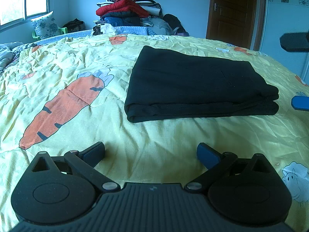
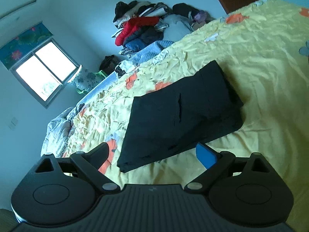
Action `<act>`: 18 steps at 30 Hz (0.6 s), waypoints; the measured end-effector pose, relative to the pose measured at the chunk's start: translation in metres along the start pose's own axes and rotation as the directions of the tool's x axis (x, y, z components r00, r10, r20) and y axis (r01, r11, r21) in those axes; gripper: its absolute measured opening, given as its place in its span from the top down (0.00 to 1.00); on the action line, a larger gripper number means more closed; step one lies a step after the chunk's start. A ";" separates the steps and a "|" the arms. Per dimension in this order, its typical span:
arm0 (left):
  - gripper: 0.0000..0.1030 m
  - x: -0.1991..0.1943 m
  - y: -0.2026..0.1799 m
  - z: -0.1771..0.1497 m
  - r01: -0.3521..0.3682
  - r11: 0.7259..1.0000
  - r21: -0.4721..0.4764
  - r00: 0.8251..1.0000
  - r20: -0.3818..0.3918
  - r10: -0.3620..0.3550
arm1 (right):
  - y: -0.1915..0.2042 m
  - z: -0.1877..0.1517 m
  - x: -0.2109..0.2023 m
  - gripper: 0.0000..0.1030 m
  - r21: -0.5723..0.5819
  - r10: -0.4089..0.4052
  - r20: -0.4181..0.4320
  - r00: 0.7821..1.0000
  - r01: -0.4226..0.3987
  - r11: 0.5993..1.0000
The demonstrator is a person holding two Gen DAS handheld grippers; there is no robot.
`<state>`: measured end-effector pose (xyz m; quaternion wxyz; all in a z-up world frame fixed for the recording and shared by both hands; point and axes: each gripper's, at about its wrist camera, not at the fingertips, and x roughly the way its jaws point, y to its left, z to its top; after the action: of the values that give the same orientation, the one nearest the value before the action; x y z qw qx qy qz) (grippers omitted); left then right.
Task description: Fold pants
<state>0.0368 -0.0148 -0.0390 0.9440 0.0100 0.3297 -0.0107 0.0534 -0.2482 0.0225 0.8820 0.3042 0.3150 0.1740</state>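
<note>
Black pants [image 1: 197,85] folded square on yellow bedspread [image 1: 154,145]; left gripper [image 1: 151,153] and right gripper [image 2: 152,154] wide open, empty. Best pressed flat, edges squared.

The pair of black, soft-fabric pants [image 1: 199,86] [image 2: 179,114] lay folded into a compact, roughly rectangular stack of several layers. The rounded folded edges faced the left wrist camera, with the layers visible at the near right corner. The top surface was flat and mostly smooth, marked by a thin dark slit. The stack rested flat on the bedding.
</note>
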 end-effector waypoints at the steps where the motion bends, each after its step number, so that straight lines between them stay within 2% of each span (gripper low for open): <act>1: 0.00 0.000 0.000 0.000 0.000 1.000 0.000 1.000 0.000 0.000 | -0.001 0.000 -0.001 0.05 -0.008 0.000 0.000 1.000 0.000 1.000; 4: 0.00 0.000 0.000 0.000 0.000 1.000 0.000 1.000 0.000 0.000 | -0.001 -0.001 -0.002 0.05 -0.063 -0.032 0.018 0.999 0.033 0.997; 8: 0.00 0.000 0.000 0.000 0.000 1.000 0.000 1.000 0.000 0.000 | 0.007 -0.007 -0.004 0.04 -0.238 -0.094 0.074 0.993 0.109 0.965; 9: 0.00 0.000 0.000 0.000 0.000 1.000 0.000 1.000 0.000 0.000 | 0.011 -0.011 -0.002 0.02 -0.294 -0.077 0.060 0.995 0.091 0.951; 12: 0.00 0.000 0.000 0.000 0.000 1.000 0.000 1.000 0.000 0.000 | 0.025 -0.019 0.002 0.01 -0.407 0.018 -0.056 0.998 -0.039 0.913; 18: 0.00 0.000 0.000 0.000 0.000 1.000 0.000 1.000 0.000 0.000 | 0.025 -0.023 0.007 0.01 -0.394 0.122 -0.176 0.977 -0.184 0.900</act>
<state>0.0368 -0.0147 -0.0389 0.9440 0.0099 0.3297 -0.0108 0.0406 -0.2164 0.0217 0.8839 0.1236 0.3109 0.3268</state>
